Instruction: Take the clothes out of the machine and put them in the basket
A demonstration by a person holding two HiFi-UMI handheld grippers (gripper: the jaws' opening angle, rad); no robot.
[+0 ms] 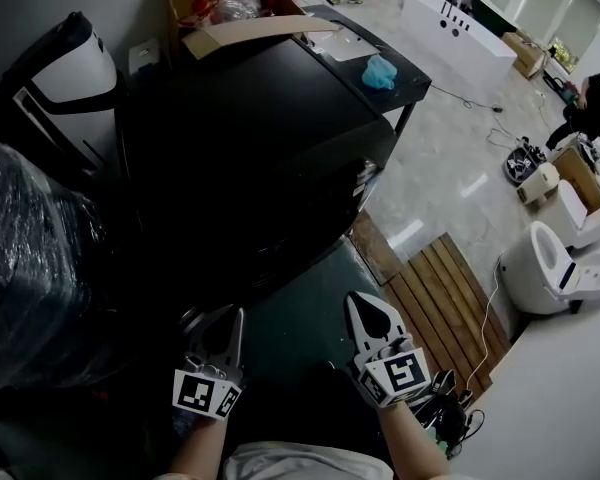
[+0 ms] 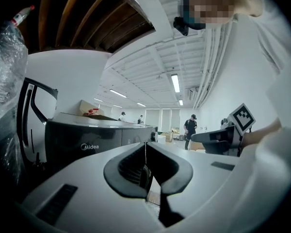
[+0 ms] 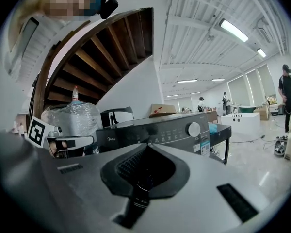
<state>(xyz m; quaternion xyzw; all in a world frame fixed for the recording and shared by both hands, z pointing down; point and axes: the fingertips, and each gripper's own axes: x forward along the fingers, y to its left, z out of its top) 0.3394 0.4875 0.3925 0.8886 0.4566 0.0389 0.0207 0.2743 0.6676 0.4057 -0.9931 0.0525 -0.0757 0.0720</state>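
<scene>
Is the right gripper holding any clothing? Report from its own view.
No, the right gripper is shut and empty, facing the washing machine.

Dark grey box-shaped metal washing machine (image 1: 250,138): upright, fills centre of head view, flat glossy top reads near black there. Upper front strip is control panel with round silver dial (image 3: 194,129) near right end and row of faint markings to dial's left. White-and-blue stickers (image 3: 206,142) below dial. White Midea logo (image 2: 88,147) on face in left gripper view. Door and drum too dark to tell.
</scene>
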